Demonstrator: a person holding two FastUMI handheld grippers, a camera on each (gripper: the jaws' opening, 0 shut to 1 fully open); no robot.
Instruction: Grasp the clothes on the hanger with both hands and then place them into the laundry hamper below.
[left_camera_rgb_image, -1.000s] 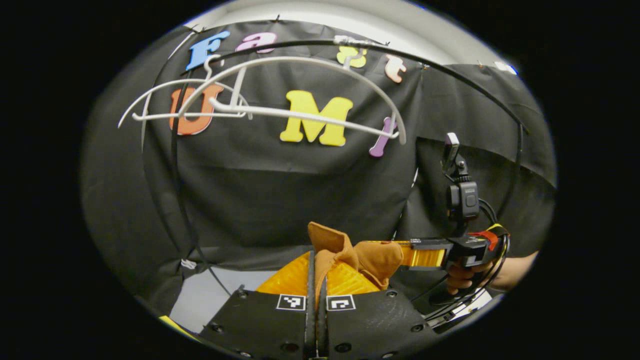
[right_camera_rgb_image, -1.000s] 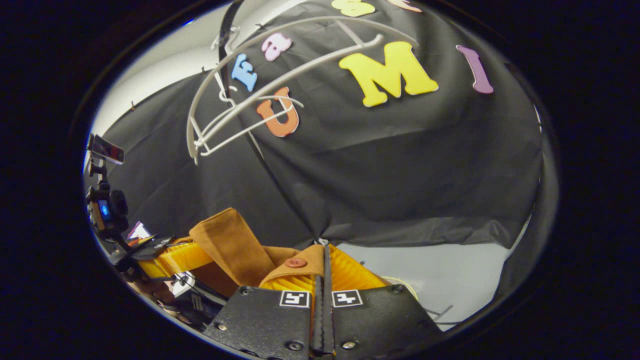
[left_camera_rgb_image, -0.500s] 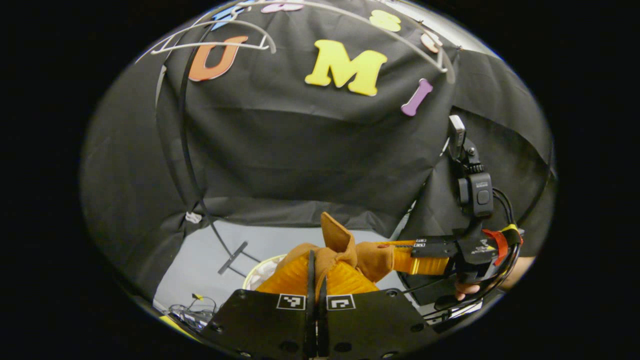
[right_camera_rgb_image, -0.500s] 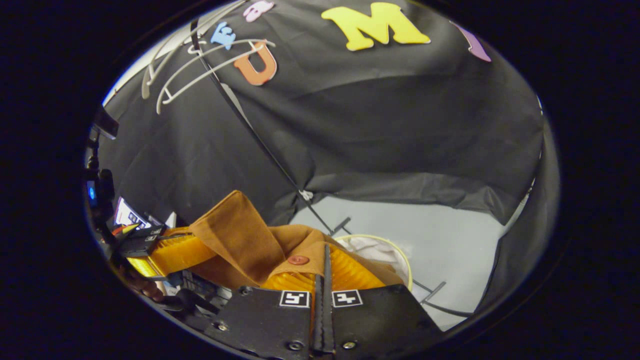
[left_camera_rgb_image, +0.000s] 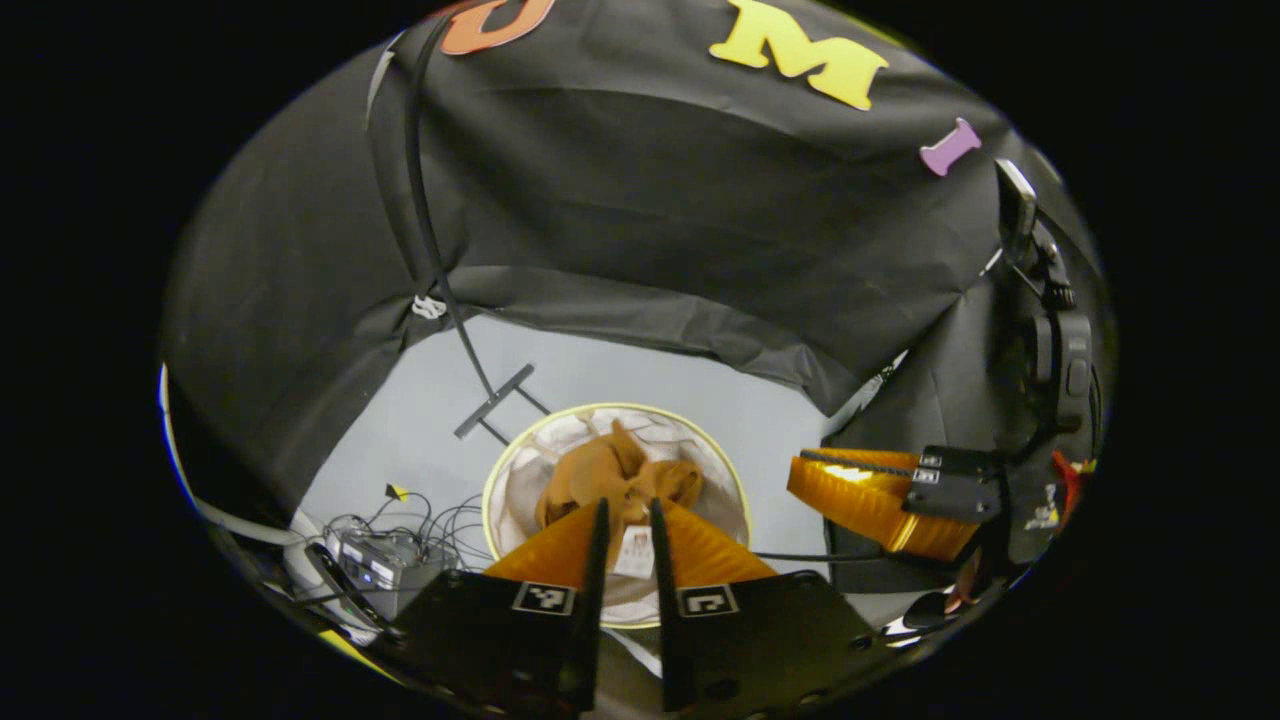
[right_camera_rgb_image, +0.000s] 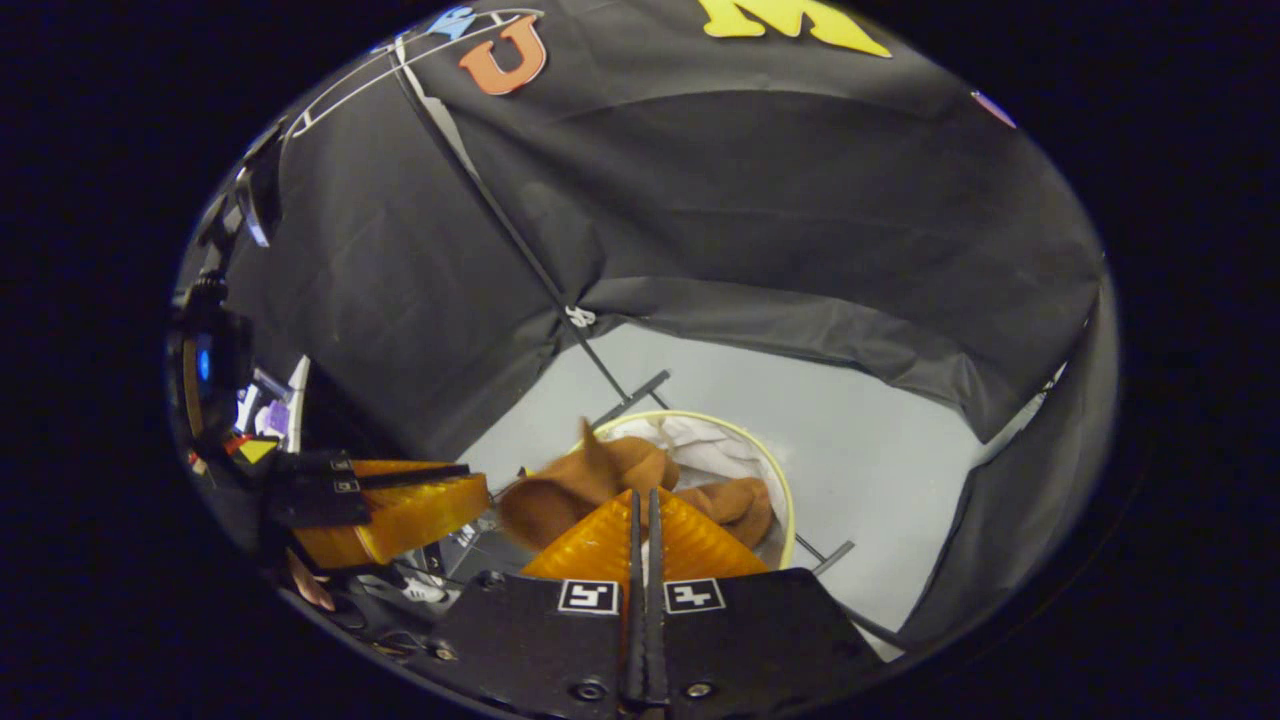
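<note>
Left claw: the left gripper (left_camera_rgb_image: 627, 515) sits at the bottom middle of the left gripper view. Its two fingers stand apart with a gap between them, so it is open and holds nothing.
Right claw: the right gripper (right_camera_rgb_image: 641, 505) sits at the bottom middle of the right gripper view. Its two fingers are pressed close together with nothing seen between them. In the left gripper view it shows at the lower right (left_camera_rgb_image: 805, 462).
Clothes: the soft brown cloth garment (left_camera_rgb_image: 612, 478) lies bunched up inside the hamper, just above the left claw's fingertips. In the right gripper view it is a blurry brown heap (right_camera_rgb_image: 590, 483) at the lower middle, partly over the hamper's left edge.
Hamper: the round white laundry hamper with a pale yellow rim (left_camera_rgb_image: 500, 470) stands on the grey floor (left_camera_rgb_image: 600, 370), in the lower middle of both views (right_camera_rgb_image: 775, 470).
Pole: a thin black stand pole (left_camera_rgb_image: 440, 290) runs down the upper left to a small cross foot beside the hamper.
Other things: a grey box with tangled wires (left_camera_rgb_image: 380, 560) lies at the lower left.
</note>
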